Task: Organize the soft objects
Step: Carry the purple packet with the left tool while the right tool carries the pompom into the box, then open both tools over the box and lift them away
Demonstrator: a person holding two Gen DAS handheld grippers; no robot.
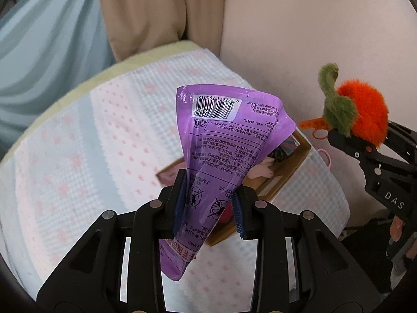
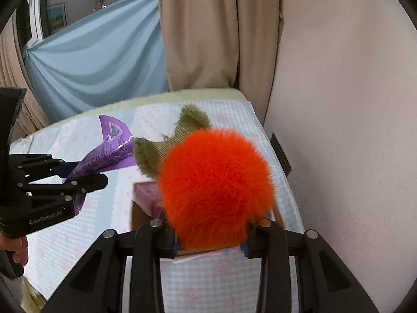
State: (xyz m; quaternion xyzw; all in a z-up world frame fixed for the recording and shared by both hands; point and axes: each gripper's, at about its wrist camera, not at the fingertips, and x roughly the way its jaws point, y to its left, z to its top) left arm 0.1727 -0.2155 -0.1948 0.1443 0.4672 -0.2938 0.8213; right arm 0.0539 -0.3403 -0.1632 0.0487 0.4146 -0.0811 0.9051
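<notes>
My left gripper [image 1: 209, 203] is shut on a purple plastic pouch [image 1: 221, 140] printed with a barcode, held up above the bed; the same pouch [image 2: 109, 154] shows at the left of the right wrist view. My right gripper [image 2: 211, 237] is shut on a fluffy orange plush fruit [image 2: 216, 195] with green felt leaves [image 2: 166, 151]. The plush [image 1: 365, 114] also appears at the right of the left wrist view. Under both held things sits an open cardboard box [image 1: 289, 167] with soft items inside; its brown side [image 2: 139, 216] shows beneath the plush.
The bed carries a white, pale blue and pink patterned blanket [image 1: 91, 143]. A pale wall [image 2: 338, 130] runs along the right side. Beige curtains [image 2: 216, 31] and a light blue sheet [image 2: 91, 60] hang behind. A hand [image 2: 18, 250] holds the left gripper's handle.
</notes>
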